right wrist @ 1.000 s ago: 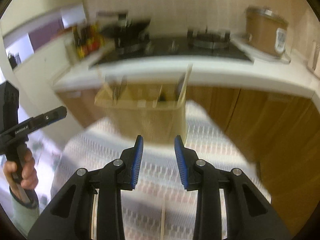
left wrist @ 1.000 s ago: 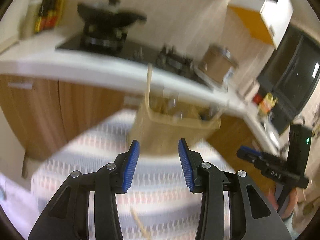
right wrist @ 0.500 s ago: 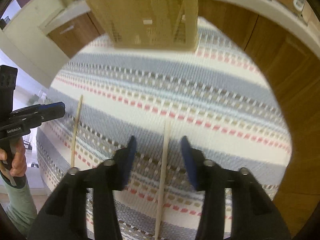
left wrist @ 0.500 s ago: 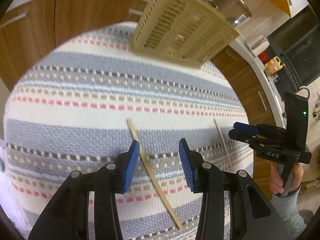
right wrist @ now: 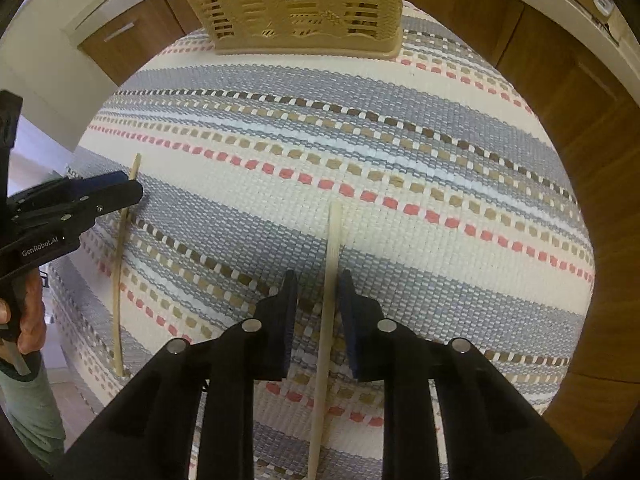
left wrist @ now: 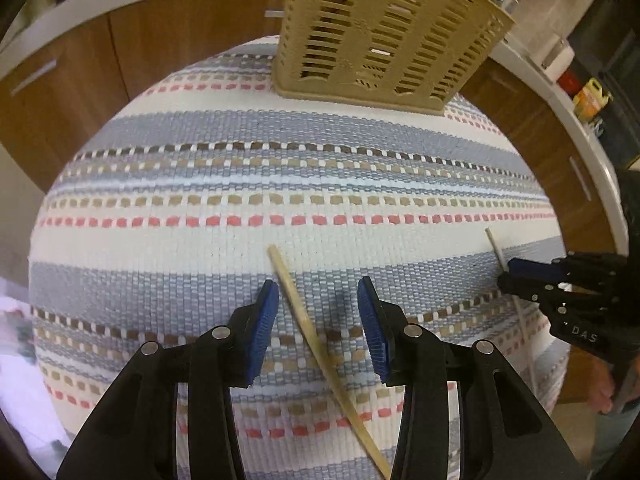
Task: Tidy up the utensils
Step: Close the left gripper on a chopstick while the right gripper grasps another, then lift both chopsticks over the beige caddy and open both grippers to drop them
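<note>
Two wooden chopsticks lie loose on the striped cloth (left wrist: pixel 200 196), and each gripper is lined up over one of them. In the left wrist view, the left gripper (left wrist: pixel 318 322) is spread wide with nothing held; the darker chopstick (left wrist: pixel 316 344) runs diagonally from frame centre toward the lower right, passing between the blue pads (left wrist: pixel 264 326) — the wide gap likely allows for that slant. In the right wrist view, the right gripper (right wrist: pixel 318 300) has narrowed around the paler chopstick (right wrist: pixel 326 312), which runs nearly straight up the frame along the fingers; a thin gap shows on either side, so it is close to clamping but not gripping yet. The slotted beige utensil holder (left wrist: pixel 384 36) stands at the top centre of both views, well apart from both sticks, presumably where they are meant to go. Each gripper also appears at the edge of the other's view.
</note>
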Demonstrator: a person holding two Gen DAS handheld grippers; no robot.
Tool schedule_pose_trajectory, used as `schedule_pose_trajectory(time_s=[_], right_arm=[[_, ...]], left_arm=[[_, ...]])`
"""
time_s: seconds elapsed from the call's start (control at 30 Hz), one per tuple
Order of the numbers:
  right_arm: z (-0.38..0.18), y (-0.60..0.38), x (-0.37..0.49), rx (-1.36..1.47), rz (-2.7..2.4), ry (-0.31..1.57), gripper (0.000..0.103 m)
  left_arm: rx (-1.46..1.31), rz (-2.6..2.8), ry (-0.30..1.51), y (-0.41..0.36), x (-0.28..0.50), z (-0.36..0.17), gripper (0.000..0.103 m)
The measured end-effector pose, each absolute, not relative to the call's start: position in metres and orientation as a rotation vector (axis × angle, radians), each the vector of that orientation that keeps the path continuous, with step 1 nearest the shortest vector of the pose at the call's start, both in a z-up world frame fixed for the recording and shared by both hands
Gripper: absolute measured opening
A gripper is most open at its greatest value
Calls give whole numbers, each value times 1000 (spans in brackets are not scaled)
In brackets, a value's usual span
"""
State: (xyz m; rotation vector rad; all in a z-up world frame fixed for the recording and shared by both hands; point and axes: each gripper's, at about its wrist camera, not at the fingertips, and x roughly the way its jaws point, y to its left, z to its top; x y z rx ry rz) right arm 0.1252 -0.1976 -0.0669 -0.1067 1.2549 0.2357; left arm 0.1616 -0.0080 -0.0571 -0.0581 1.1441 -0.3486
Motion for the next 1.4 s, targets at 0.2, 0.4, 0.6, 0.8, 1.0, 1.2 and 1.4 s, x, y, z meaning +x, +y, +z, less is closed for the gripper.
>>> schedule_pose_trajectory(time_s=[0.2, 0.4, 0.6, 0.8, 1.0, 1.2, 1.4], right_arm=[[-73, -179, 135, -186, 223, 1262, 5], [-66, -198, 152, -86, 175, 1224, 4], [-73, -207, 160, -85, 158, 1259, 5], [-74, -200, 165, -112, 173, 1288, 6], [-77, -201, 176, -108, 210, 1325, 11], [-73, -202, 177, -135, 239, 1332, 24], [-75, -184, 167, -222, 205, 1290, 17]], left_arm=[[80, -315, 1123, -29, 165, -59, 24], [83, -335, 1125, -26, 172, -61, 6], [83, -354, 1140, -20, 173, -59, 7], [83, -366, 1169, -18, 175, -58, 8], [83, -409, 1205, -20, 178, -58, 18], [87, -428, 1242, -20, 182, -58, 18], [156, -403, 1216, -30, 179, -58, 10]])
